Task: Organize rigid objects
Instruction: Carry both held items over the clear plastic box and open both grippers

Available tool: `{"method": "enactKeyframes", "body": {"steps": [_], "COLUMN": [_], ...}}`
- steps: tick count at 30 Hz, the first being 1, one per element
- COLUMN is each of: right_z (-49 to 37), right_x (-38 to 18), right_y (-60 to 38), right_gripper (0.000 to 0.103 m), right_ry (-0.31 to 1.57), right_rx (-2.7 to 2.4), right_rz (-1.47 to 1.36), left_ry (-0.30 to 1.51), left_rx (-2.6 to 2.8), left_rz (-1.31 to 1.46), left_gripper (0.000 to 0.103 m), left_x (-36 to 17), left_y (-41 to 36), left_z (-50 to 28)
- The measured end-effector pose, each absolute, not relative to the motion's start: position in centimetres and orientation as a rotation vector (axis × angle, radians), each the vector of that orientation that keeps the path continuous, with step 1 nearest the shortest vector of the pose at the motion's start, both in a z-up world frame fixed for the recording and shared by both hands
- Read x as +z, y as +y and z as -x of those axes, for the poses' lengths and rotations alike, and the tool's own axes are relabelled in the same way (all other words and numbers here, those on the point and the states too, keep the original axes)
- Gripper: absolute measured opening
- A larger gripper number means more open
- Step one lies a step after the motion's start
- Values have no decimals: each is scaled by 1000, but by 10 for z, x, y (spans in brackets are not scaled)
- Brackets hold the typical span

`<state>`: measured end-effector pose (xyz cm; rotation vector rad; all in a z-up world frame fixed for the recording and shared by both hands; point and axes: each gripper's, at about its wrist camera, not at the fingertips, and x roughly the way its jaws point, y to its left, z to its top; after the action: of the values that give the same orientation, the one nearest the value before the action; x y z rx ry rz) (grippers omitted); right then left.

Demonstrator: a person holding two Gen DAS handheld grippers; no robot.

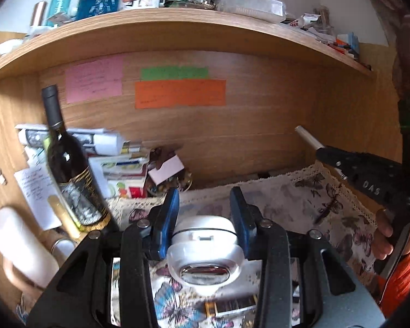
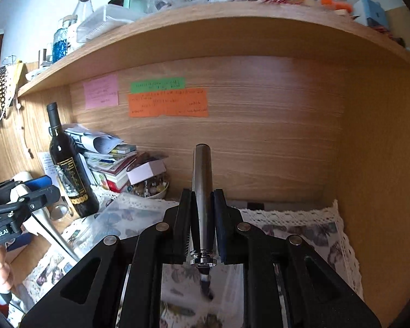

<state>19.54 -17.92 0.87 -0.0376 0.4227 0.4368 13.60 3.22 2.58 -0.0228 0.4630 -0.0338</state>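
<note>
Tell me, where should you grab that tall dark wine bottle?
Probably by the wide body of the bottle, just above its label, coming level from the front right over the cloth. It stands upright, books crowd its rear right and a white jug sits at its left, so that side is free. The neck is slimmer but tippier.

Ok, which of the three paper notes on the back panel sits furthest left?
The pink note. It sits alone at the left, nearest the wine bottle, while the green note and orange note are stacked together to its right.
</note>
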Motion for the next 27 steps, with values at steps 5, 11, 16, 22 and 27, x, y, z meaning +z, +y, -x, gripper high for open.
{"method": "enactKeyframes", "body": {"steps": [5,11,16,22,27], "right_z": [-211,-227,-237,-248,-251], "right_x": [10,1,-16,-46,-61], "right_y": [-170,-160,-152,-143,-142], "right_gripper": [14,14,14,14,14], "right_ry": [435,470,519,621,675], "right_rx": [453,472,481,491,489], "right_rz": [41,47,70,114,132], "left_ry": [463,455,514,603,605], "left_rx": [-62,-62,-44,-18,-10], "left_rz": [24,36,15,16,36], "left_gripper": [37,2,2,4,8], "left_x": [38,46,29,-10,-22], "left_y": [31,33,36,43,46], "left_z": [-155,-170,-193,-201,-198]}}
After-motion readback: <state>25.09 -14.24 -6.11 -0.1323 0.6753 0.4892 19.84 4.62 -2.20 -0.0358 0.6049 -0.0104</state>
